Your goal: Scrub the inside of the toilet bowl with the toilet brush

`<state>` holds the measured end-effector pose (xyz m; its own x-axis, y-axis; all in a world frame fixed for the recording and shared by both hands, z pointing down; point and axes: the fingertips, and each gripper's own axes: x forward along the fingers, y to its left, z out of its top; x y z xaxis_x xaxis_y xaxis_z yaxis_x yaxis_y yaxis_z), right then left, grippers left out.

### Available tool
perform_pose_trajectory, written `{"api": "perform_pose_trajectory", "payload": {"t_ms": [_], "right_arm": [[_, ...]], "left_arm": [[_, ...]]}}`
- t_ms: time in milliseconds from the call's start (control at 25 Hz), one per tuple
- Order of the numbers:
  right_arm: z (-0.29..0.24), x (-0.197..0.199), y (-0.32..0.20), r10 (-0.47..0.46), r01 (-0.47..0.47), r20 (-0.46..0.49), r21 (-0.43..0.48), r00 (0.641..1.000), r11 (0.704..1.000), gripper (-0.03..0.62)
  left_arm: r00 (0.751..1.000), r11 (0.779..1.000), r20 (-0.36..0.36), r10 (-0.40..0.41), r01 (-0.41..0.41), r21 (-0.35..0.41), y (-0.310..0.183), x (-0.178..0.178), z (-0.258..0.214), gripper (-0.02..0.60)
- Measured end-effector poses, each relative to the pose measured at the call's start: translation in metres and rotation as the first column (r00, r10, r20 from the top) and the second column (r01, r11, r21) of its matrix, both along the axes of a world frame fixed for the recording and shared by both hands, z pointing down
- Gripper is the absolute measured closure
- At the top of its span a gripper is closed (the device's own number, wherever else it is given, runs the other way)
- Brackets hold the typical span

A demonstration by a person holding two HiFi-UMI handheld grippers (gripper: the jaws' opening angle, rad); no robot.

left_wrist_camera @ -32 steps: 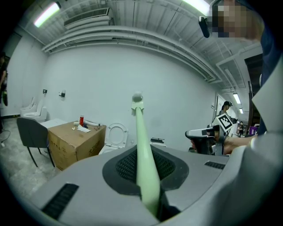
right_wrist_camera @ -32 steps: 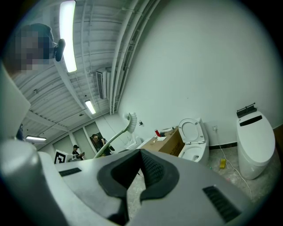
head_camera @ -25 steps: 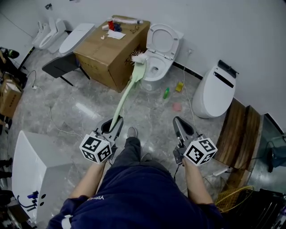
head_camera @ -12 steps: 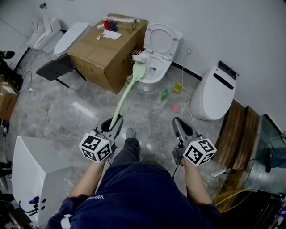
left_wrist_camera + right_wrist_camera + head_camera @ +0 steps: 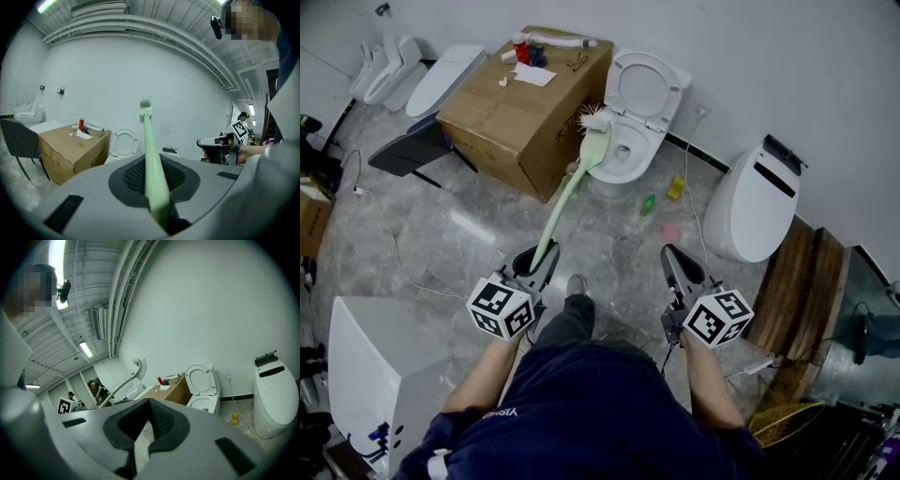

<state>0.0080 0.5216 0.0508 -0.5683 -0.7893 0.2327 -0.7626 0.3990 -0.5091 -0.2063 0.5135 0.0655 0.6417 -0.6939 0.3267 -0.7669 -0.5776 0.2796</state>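
1. The left gripper (image 5: 538, 262) is clenched on the low end of the toilet brush (image 5: 567, 197). Its own view shows the pale green handle (image 5: 152, 159) pinched between the dark ribbed pads.
2. The right gripper (image 5: 678, 267) carries nothing. Its jaws are drawn together, with only a sliver of floor showing through the notch in the pads (image 5: 161, 420).
3. Here is the relation that matters: the toilet bowl (image 5: 642, 150) sits ahead of the left gripper and a touch to its right, well apart from the person.
4. The handle's long axis runs from the jaws forward and up, straight toward that bowl, with a gentle bow along its length.
5. The bristle head (image 5: 594, 119) is aloft. From overhead it lines up with the bowl's near-left rim, but I judge it is not yet down inside; how high it rides is hard to read.
6. The left side does the work. The right gripper is about as far from the bowl, but empty and off to the side.
7. On materials, the handle is smooth, slim plastic, likely a little springy, and the head is a tuft of white bristles.
8. The bowl is glossy white ceramic, oval, with seat and lid (image 5: 643, 87) tipped up against the wall.
9. The grey floor (image 5: 478, 230) gleams like polished stone.
10. A matte cardboard box (image 5: 516, 103) stands just beside the bowl on its left, close to the brush's path.
11. My call on the next move: close the distance and tip the head down past the rim.
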Motion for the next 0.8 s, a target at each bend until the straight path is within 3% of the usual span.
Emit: {"api": "perform_pose_trajectory", "payload": {"t_ms": [800], "right_arm": [[-0.009, -0.061, -0.115, 0.040, -0.041, -0.057, -0.006, 0.998, 0.999, 0.594]], "left_arm": [[0.998, 0.998, -0.019, 0.060, -0.060, 0.002, -0.127, -0.055, -0.004, 0.522]]}}
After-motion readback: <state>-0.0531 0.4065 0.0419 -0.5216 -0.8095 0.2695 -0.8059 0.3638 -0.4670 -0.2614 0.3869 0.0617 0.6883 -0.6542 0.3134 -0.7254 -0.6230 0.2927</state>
